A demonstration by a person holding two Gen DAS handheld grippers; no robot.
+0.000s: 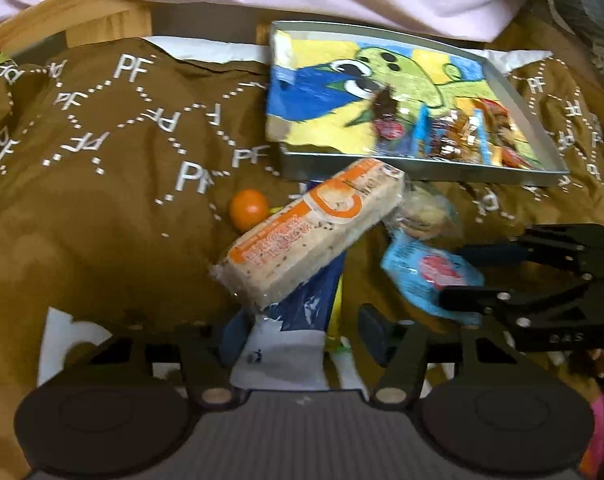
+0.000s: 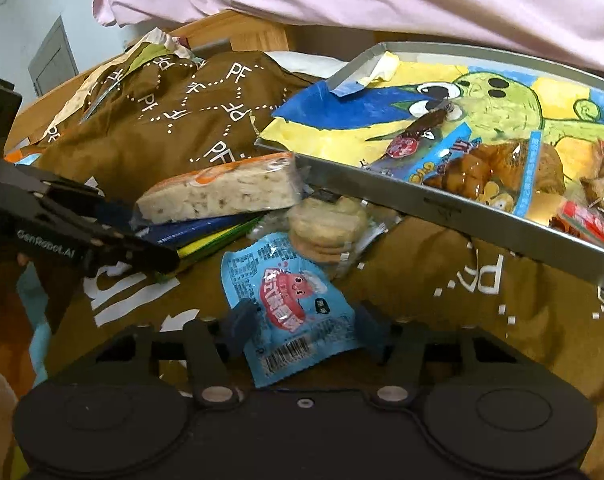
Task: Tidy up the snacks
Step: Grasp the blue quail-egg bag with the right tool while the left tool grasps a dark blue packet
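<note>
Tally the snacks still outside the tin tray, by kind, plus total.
Outside the tin tray, on the brown cloth:
Orange-labelled bar pack: 1
Dark blue flat packet: 1
Clear pack of round biscuits: 1
Light blue pouch: 1
Small orange round item, fruit or ball unclear: 1
Total: 5

Both wrist cameras look low and close across the brown cloth [image 1: 102,200], sharing the tin tray [image 2: 442,204].

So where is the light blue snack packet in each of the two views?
Left wrist view: light blue snack packet lies right of centre, at the right gripper's fingers.
Right wrist view: it lies low at centre, between the fingers.
Shared landmark: the metal tray, just beyond it.
</note>
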